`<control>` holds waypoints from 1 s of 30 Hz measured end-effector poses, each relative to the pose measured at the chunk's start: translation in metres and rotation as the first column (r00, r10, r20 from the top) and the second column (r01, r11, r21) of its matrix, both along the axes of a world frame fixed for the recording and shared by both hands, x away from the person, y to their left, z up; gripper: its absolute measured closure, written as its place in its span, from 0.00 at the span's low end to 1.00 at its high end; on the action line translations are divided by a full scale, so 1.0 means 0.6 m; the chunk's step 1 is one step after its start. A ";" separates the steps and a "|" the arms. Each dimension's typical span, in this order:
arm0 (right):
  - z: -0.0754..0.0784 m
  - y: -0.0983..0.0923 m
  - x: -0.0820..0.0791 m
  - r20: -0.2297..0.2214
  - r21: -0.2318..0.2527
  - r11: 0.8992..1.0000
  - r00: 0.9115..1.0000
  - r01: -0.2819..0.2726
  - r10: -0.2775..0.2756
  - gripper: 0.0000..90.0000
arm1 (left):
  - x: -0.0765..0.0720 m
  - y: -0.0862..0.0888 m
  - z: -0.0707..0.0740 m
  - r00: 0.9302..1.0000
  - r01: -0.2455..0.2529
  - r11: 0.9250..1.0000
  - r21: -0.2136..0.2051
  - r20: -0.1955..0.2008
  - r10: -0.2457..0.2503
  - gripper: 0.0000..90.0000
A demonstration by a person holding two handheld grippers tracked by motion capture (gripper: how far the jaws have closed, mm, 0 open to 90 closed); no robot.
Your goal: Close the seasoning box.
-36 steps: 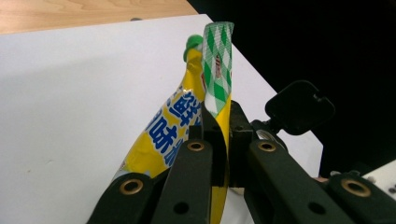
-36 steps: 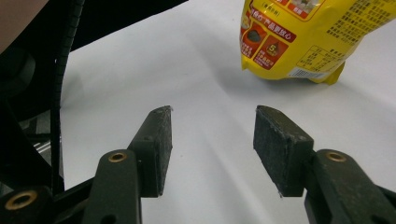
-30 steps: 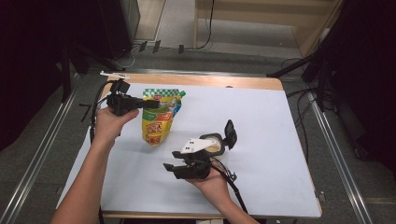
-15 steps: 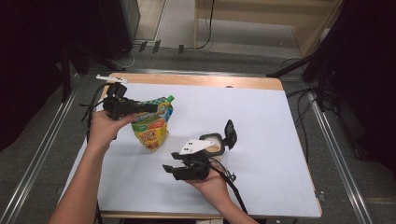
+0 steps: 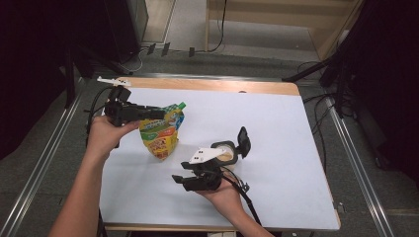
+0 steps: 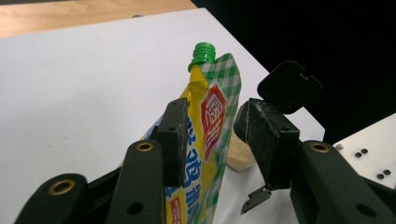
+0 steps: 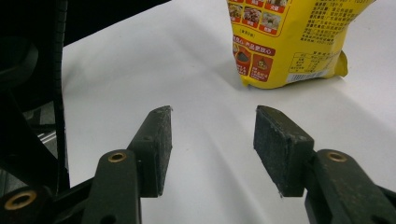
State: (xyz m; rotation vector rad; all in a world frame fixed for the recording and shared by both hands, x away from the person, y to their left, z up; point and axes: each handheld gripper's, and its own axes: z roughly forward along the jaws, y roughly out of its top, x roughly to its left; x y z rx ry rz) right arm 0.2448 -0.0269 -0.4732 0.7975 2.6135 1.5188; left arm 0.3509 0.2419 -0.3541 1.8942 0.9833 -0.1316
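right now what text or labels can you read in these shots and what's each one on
"廚": large white character in a red panel on the yellow pouch, left gripper view; only a tentative reading.
Blue characters beside it on the pouch: cut off by the left gripper, not readable.
Fine print and barcode on the pouch's back, right gripper view: too small to read.

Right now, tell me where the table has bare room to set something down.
Free: the white table right of the right gripper to the far wooden edge. Crowded: the left side, around the pouch and left gripper.
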 end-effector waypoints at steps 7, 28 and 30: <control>0.000 0.000 0.001 -0.004 -0.002 1.000 1.000 -0.003 0.003 0.54 | -0.006 0.018 0.014 1.000 -0.026 1.000 -0.012 0.002 0.026 0.63; 0.012 -0.007 -0.001 -0.014 -0.011 1.000 1.000 -0.015 0.015 0.54 | -0.019 0.092 0.026 0.993 -0.114 0.993 -0.036 -0.013 0.113 0.58; 0.015 -0.008 -0.002 -0.010 -0.012 1.000 1.000 -0.017 0.017 0.54 | -0.019 0.097 0.024 0.992 -0.124 0.992 -0.031 -0.013 0.124 0.58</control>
